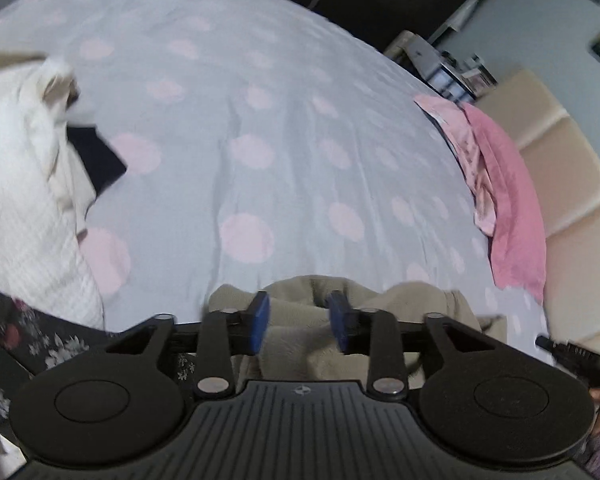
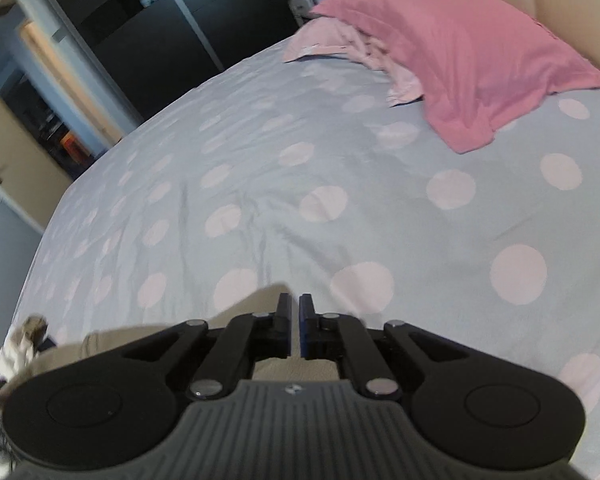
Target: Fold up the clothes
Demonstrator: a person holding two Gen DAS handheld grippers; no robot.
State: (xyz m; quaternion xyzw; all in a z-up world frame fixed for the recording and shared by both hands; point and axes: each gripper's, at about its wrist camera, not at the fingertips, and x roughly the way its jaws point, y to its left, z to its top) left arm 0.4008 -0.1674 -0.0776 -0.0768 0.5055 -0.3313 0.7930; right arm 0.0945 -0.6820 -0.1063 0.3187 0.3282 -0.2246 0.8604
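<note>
The left gripper (image 1: 299,322) stands part open over a beige garment (image 1: 412,300) at the near edge of the bed (image 1: 260,80); cloth bunches between the blue pads (image 1: 260,320), but they do not press on it. The right gripper (image 2: 295,326) has its jaws almost together with a thin gap between them; the beige garment (image 2: 260,300) lies just under and behind them, and whether any cloth is pinched cannot be told. On the bed's polka-dot cover, a pink pillow (image 2: 460,60) lies at the head end with a pale pink garment (image 2: 340,44) touching it. On the opposite side of the bed sit a white quilted garment (image 1: 20,200) and a dark folded item (image 1: 96,156).
</note>
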